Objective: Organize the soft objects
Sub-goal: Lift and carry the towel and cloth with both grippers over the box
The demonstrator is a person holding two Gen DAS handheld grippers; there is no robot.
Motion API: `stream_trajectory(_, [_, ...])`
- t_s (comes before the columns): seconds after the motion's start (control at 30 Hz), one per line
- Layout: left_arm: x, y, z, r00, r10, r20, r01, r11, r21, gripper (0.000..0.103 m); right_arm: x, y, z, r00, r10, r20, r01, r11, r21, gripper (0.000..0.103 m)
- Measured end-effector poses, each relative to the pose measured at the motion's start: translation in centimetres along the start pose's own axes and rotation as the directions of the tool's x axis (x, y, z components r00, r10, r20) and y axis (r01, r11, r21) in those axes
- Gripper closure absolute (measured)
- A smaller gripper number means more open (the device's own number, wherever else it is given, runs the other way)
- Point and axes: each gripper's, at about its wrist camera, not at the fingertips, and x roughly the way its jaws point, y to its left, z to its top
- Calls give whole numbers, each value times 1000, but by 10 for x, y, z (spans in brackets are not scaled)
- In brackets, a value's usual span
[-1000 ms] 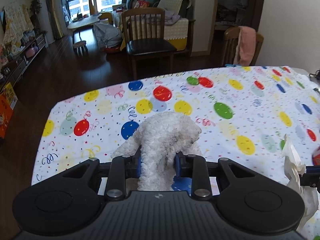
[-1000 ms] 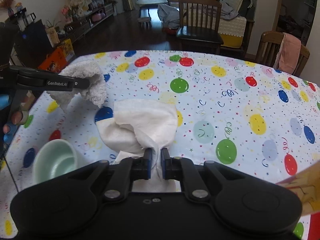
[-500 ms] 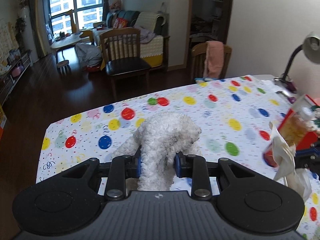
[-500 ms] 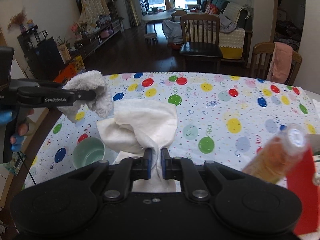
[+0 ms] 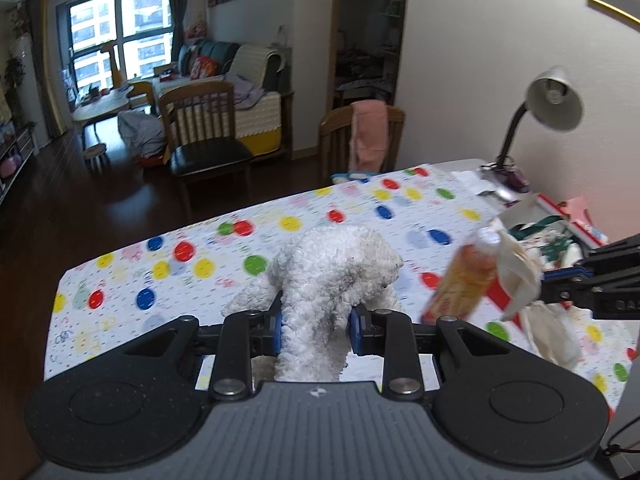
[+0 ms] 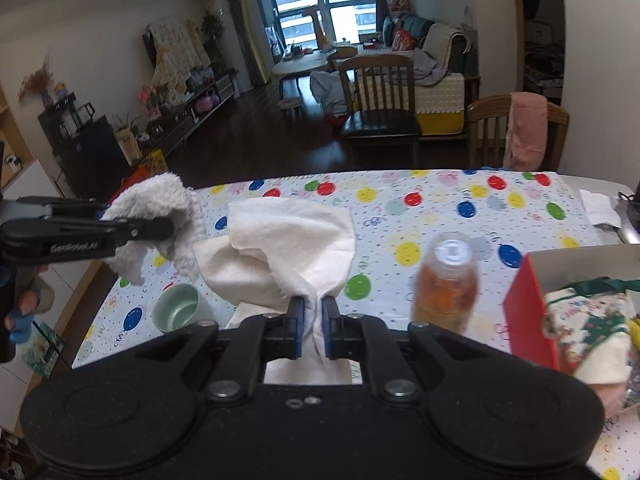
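Both grippers have swung rightward and risen over the past second, bringing a desk lamp (image 5: 554, 100), an amber bottle (image 6: 447, 280) and a red-sided box (image 6: 532, 312) into sight where only the spotted tablecloth (image 6: 440, 208) lay before. At centre, the fluffy white towel (image 5: 332, 276) hangs in the air above the table, pinched between the blue-padded jaws of the left gripper (image 5: 316, 322), its pile bulging forward over the fingers and a loose end trailing to the left. Alongside it, the right gripper (image 6: 311, 326) holds a crumpled white cloth (image 6: 288, 244), jaws drawn nearly together on a narrow twist of fabric, the rest billowing out ahead. Seen from the right wrist, the towel sits just left of the cloth, the two close but their contact unclear. Below them on the balloon-print cloth stands a pale green cup (image 6: 178, 308), near the table's left edge. The capped bottle is blurred, standing just beside the box, which holds printed fabric with a green ribbon. Beyond the table are two wooden chairs, one draped with a pink towel (image 6: 524, 132).
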Motion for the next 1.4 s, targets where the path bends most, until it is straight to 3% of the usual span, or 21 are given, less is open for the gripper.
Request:
stream_trajectory(0.23, [-10,-65,11,998,-55,21,55,998,30,74,-28,-45,-4,999,7,33,-8,1000,28,95])
stream_trajectory(0.53, [10,-152,23,991,-135,11,134,988,72,74,-60,-124,-18,998,-41,51,37,996,84,95])
stream_trajectory(1.03, [86,-295,52,970,-235,-52,241,954,178,74,-89,-265,-41,975,-218,48,204,957,204,94])
stream_trajectory(1.4, [146,-352,84,972,-225,-66,234,945,228,74,-65,-333,-42,945,-327,-5,318,916,246,94])
